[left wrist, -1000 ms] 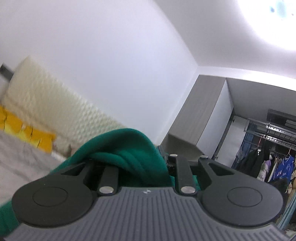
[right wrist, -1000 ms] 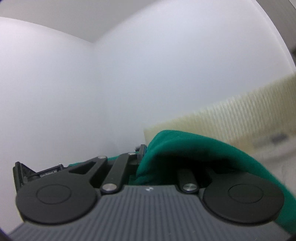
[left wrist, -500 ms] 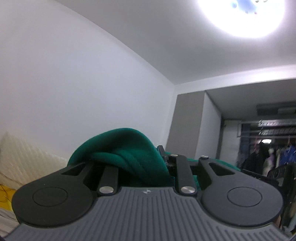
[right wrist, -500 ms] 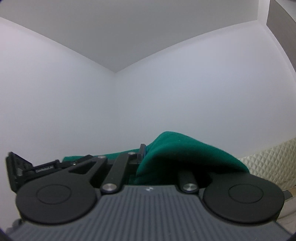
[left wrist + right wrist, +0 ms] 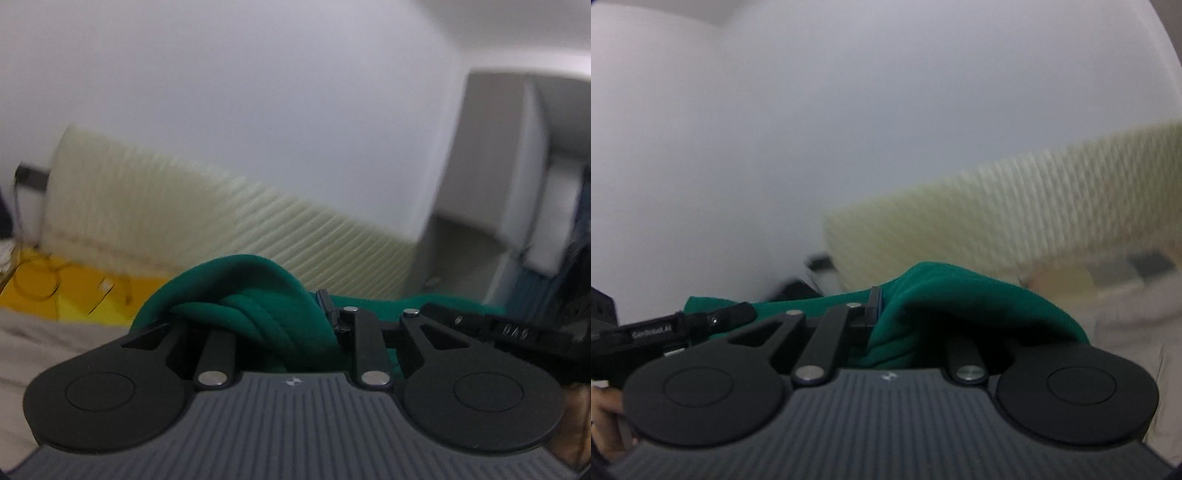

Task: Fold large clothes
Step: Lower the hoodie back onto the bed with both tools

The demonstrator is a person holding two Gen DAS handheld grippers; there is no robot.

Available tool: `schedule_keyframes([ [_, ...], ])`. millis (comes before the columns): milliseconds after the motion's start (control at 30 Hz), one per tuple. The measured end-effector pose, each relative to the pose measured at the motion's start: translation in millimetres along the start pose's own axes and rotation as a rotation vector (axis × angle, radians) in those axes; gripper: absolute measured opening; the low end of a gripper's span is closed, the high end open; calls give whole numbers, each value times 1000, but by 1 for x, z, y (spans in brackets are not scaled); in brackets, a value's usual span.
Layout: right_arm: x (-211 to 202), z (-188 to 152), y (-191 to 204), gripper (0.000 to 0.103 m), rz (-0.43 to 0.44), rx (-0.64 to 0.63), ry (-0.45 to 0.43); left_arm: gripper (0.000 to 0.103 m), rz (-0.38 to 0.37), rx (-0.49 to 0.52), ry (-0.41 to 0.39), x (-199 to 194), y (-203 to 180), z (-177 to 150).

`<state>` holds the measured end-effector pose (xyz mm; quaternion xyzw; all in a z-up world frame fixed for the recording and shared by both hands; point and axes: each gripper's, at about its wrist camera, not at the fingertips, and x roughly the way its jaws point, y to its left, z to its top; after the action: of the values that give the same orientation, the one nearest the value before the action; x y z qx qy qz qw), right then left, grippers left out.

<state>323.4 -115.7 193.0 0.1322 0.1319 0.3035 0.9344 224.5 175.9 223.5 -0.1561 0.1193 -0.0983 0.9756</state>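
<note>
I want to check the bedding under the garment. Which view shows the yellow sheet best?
The left wrist view: the yellow sheet lies at the foot of the cream headboard, left of the bunched green garment. The right wrist view shows none of it.

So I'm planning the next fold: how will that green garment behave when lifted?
Probably floppy: the green garment bunches in soft rolls at the left gripper and drapes over the right gripper. Its thick folds suggest some weight, so likely sagging between grips.
</note>
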Motion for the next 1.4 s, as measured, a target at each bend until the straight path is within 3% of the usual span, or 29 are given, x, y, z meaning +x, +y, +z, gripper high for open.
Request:
schedule_keyframes([
  [167, 153, -70, -71, 15, -116, 15, 109, 28, 113, -60, 100, 151, 97, -74],
  [267, 222, -105, -108, 15, -166, 39, 143, 28, 156, -61, 157, 233, 142, -119],
  [333, 243, -142, -118, 15, -188, 60, 162, 28, 177, -49, 203, 291, 172, -150],
  [433, 253, -202, -128, 15, -199, 79, 219, 28, 199, -34, 290, 341, 209, -184],
  [567, 278, -236, -156, 19, -183, 126, 280, 29, 222, -43, 402, 391, 249, -229],
  [700, 268, -236, -152, 29, -124, 134, 286, 35, 189, -76, 421, 385, 260, -244],
  [767, 270, -236, -154, 43, -102, 154, 291, 55, 166, -79, 432, 379, 256, -239],
  [833, 268, -238, -153, 65, -82, 174, 284, 70, 148, -69, 438, 355, 238, -224],
  [900, 260, -238, -147, 73, -66, 173, 281, 79, 143, -57, 436, 339, 226, -218],
  [967, 249, -238, -137, 75, -66, 154, 273, 89, 138, -44, 425, 312, 208, -209],
  [1133, 204, -240, -108, 75, -58, 129, 258, 91, 126, -17, 373, 244, 174, -204],
  [1400, 136, -262, -60, 75, -23, 92, 302, 91, 237, 31, 331, 112, 114, -234],
])
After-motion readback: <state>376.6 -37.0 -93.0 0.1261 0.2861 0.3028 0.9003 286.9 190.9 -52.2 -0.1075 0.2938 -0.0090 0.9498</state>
